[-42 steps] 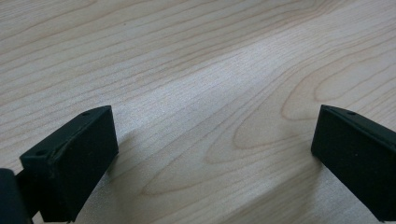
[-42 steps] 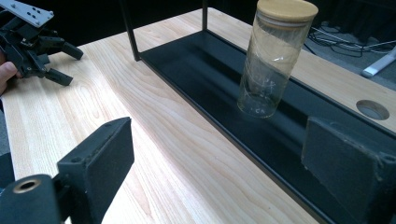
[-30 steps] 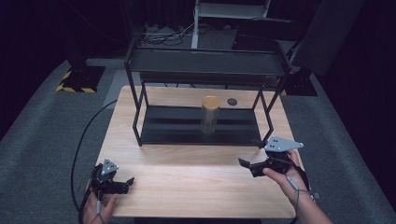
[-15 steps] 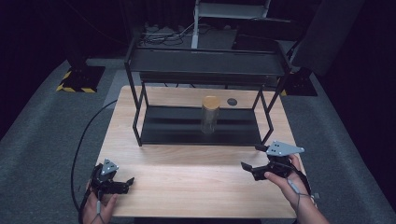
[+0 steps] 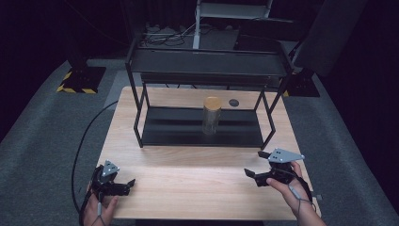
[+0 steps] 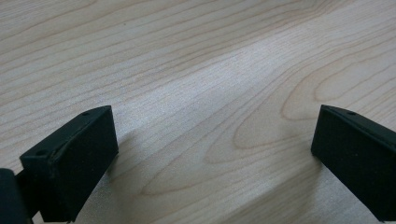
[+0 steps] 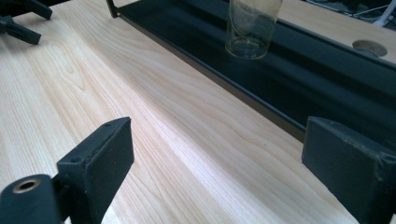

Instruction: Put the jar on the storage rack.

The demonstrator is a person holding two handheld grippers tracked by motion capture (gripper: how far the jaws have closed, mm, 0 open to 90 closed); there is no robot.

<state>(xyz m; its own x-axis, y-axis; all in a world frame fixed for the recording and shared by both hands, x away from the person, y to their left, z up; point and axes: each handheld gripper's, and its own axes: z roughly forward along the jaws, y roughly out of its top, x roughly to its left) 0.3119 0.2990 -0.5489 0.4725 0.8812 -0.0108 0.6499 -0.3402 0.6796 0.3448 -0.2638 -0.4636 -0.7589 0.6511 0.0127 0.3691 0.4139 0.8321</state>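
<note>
In the high view, a tall clear jar with a tan lid is standing upright on the lower shelf of a black rack at the centre of the frame, on the wooden tabletop. The left gripper is lying low at the lower left of the frame, its jaws standing apart around nothing. The right gripper is hovering at the lower right, jaws also spread and empty, pointing toward the middle of the tabletop. Both are sitting well apart from the jar. A small dark disc is lying on the tabletop behind the rack, right of the jar.

In the left gripper view, the two black jaws are standing wide apart over bare wood grain, holding nothing.

In the right gripper view, the jaws are gaping open, and the jar is showing at the upper middle of the frame, its glass base resting on the dark shelf. The left gripper is peeking in at the upper left corner.

The jar looks like glass: stiff, smooth, probably slippery and breakable, and it appears empty, so likely light but easy to tip. The mid-body seems the best place to grip, squarely across its round wall, below the lid, and gently.
</note>
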